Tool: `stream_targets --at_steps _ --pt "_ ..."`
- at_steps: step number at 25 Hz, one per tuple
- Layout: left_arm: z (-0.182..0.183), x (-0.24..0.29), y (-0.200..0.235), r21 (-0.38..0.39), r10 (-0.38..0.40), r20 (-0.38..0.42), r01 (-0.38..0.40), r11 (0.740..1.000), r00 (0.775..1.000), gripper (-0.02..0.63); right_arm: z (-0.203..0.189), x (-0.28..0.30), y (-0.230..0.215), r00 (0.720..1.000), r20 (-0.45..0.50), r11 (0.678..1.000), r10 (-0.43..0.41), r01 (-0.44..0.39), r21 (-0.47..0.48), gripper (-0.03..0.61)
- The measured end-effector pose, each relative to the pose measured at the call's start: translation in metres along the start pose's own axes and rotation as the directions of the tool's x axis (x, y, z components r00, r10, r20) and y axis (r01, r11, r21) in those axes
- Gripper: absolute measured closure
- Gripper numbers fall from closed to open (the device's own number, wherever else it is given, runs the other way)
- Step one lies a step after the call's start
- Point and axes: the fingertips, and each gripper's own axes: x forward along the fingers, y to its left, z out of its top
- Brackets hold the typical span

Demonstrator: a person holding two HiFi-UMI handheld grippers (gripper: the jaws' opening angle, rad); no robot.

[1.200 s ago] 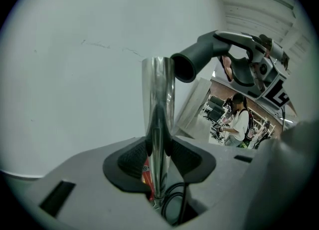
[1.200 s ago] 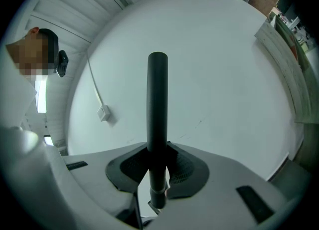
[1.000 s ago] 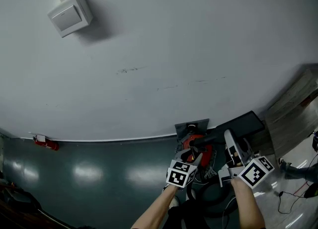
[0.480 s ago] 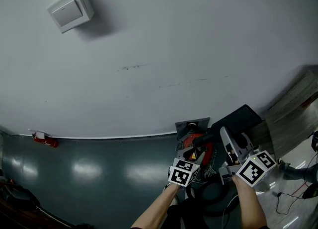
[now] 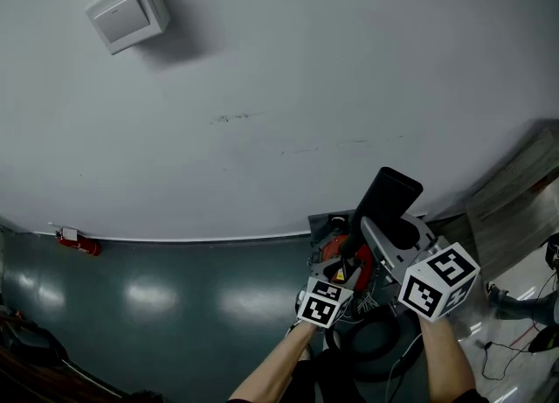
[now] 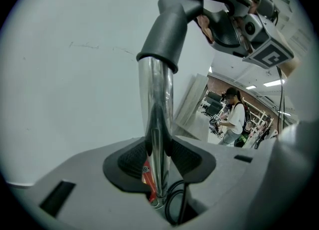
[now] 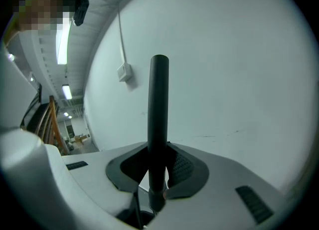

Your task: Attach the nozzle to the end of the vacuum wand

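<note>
wand [image 6: 155, 109] pinched between left tongs [image 6: 158, 149]; nozzle [image 7: 158, 109] pinched between right tongs [image 7: 158, 168]

From where the hands work, a bare pale wall [image 5: 288, 86] closes off everything from nine o'clock round to two, with one small box [image 5: 127, 11] mounted high at eleven. Open dark floor [image 5: 175, 305] stretches away at nine, broken only by a small red object [image 5: 77, 247] at the wall's foot. Close in it is crowded: the red vacuum body [image 5: 342, 257] sits just ahead of the left gripper [image 5: 345, 283], a black hose [image 5: 384, 359] coils at six between the forearms, and the black nozzle [image 5: 391, 196] clamped in the right gripper [image 5: 380, 237] stands up at twelve. At three, a leaning board [image 5: 515, 209] and loose cables [image 5: 511, 327] hem in the right side
</note>
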Motion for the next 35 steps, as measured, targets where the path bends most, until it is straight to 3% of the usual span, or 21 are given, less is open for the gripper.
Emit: stream_targets --at_steps 4,11,15,17,23,27,32,35 --pt "-0.002 0.0 0.0 0.012 0.004 -0.021 -0.003 1.0 1.0 0.464 0.0 0.013 0.02 0.998 -0.058 0.991 0.038 -0.045 -0.124 0.488" --pt "-0.003 -0.002 0.002 0.043 0.01 -0.027 -0.008 0.999 1.0 0.463 -0.004 0.029 0.032 0.982 -0.142 0.977 0.121 -0.143 -0.155 0.488" --pt "0.0 0.003 -0.004 0.054 0.001 -0.02 0.0 0.999 1.0 0.463 -0.008 0.036 0.045 0.973 -0.187 0.953 0.134 -0.179 -0.246 0.488" --pt "0.0 0.004 -0.004 0.044 0.0 -0.016 0.001 0.999 1.0 0.463 -0.009 0.038 0.046 0.973 -0.18 0.954 0.141 -0.182 -0.237 0.488" --pt "0.0 0.003 -0.004 0.041 -0.011 -0.02 0.012 0.999 1.0 0.463 -0.006 0.035 0.018 0.983 -0.119 0.986 0.137 -0.147 -0.078 0.488" --pt "-0.003 0.003 0.002 0.045 -0.005 -0.034 0.006 0.999 0.999 0.463 -0.01 0.039 0.033 0.984 -0.126 0.975 0.125 -0.146 -0.169 0.488" --pt "-0.005 0.001 0.006 0.034 -0.005 -0.03 0.006 0.999 1.0 0.463 -0.013 0.044 0.037 0.982 -0.129 0.975 0.138 -0.158 -0.157 0.488" --pt "-0.003 0.001 0.007 0.017 -0.013 -0.017 0.013 1.0 1.0 0.463 -0.012 0.045 0.038 0.986 -0.11 0.97 0.121 -0.142 -0.2 0.486"
